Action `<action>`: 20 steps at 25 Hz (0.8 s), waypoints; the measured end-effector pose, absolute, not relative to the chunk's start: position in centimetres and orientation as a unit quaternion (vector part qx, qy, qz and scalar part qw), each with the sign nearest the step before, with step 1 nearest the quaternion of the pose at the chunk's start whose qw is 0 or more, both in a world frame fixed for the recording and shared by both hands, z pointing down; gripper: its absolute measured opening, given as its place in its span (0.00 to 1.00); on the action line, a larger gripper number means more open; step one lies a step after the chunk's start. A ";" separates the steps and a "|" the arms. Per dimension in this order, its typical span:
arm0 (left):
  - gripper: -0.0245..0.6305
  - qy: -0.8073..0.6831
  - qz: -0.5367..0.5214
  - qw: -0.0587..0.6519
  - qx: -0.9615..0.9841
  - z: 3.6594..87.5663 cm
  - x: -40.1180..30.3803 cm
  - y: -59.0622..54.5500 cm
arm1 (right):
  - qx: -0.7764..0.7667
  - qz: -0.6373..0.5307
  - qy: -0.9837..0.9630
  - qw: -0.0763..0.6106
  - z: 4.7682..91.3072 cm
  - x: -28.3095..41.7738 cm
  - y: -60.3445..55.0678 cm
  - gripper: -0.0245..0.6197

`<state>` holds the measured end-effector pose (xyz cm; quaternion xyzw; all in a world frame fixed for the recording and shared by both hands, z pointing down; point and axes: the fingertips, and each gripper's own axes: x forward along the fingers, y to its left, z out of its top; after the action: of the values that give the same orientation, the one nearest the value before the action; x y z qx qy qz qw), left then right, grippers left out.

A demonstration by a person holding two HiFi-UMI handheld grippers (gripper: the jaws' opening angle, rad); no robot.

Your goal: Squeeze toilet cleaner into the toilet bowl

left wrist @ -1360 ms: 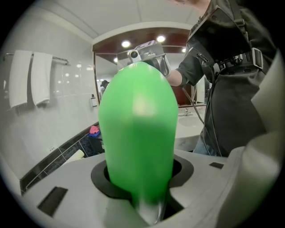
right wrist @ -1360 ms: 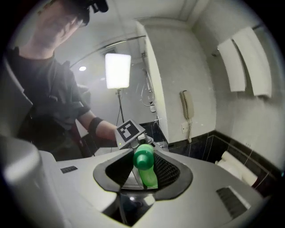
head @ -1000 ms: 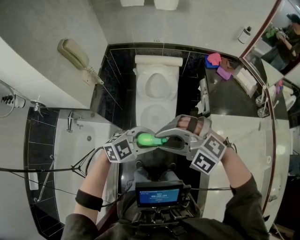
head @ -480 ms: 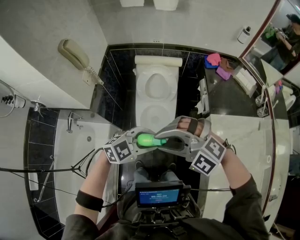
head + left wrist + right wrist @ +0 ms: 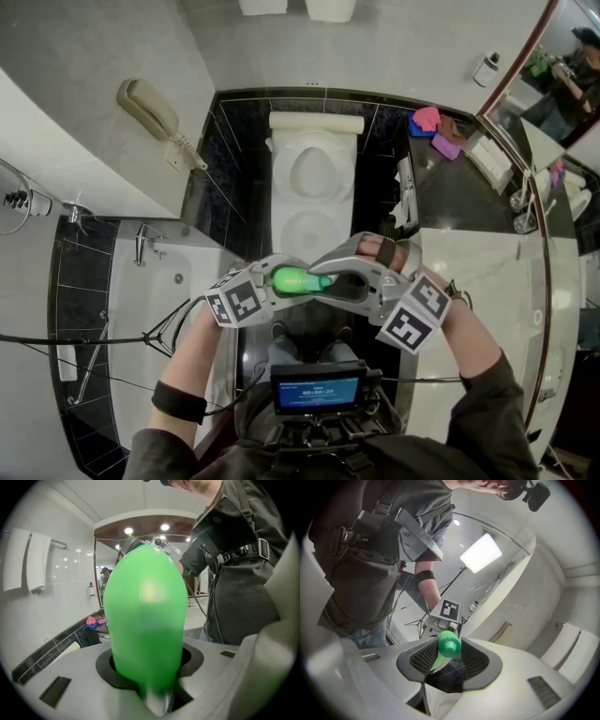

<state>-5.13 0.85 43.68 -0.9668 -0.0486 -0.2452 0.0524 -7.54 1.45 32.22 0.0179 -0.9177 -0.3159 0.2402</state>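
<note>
A green toilet-cleaner bottle (image 5: 295,279) lies level between my two grippers, in front of the white toilet (image 5: 281,187). My left gripper (image 5: 277,280) is shut on the bottle's body (image 5: 145,616), which fills the left gripper view. My right gripper (image 5: 330,284) has the bottle's green cap (image 5: 449,644) between its ribbed pads (image 5: 423,659). Its jaws have just been opening a little, and the cap still touches both pads. The toilet's bowl stands open, well beyond the grippers.
A wall phone (image 5: 150,111) hangs at the left. A bathtub with a tap (image 5: 141,246) is at the lower left. A pale countertop (image 5: 469,262) and a mirror are at the right. Pink and purple items (image 5: 429,119) lie near the toilet. A screen device (image 5: 319,389) sits at my chest.
The right gripper's marker cube has tipped slightly. The bottle and the left gripper stay where they were.
</note>
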 end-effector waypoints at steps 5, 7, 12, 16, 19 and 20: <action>0.31 -0.044 -0.243 0.056 -0.967 43.4 -4.9 0.7 | 0.022 -0.288 -0.928 0.236 32.1 -7.8 1.2 0.39; 0.31 -0.038 -0.242 0.058 -0.968 43.5 -4.9 0.4 | 0.026 -0.246 -0.944 0.217 31.4 -7.8 1.0 0.39; 0.31 -0.011 -0.239 0.063 -0.969 43.5 -5.1 -0.7 | 0.071 0.017 -0.988 0.134 28.8 -7.4 -1.7 0.39; 0.31 0.000 -0.241 0.068 -0.968 43.6 -5.0 -1.2 | 0.054 0.182 -0.974 0.121 30.9 -6.7 -2.5 0.39; 0.31 0.004 -0.245 0.070 -0.967 43.7 -5.1 -1.5 | 0.054 0.250 -0.960 0.117 31.5 -6.8 -2.6 0.39; 0.31 0.004 -0.246 0.071 -0.967 43.7 -5.1 -1.5 | 0.057 0.262 -0.956 0.121 31.8 -6.8 -2.8 0.38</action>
<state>-5.12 -1.54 43.70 -0.9666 0.0039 -0.2463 0.0708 -6.80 -2.77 31.82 0.0573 -0.9558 0.2618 0.1209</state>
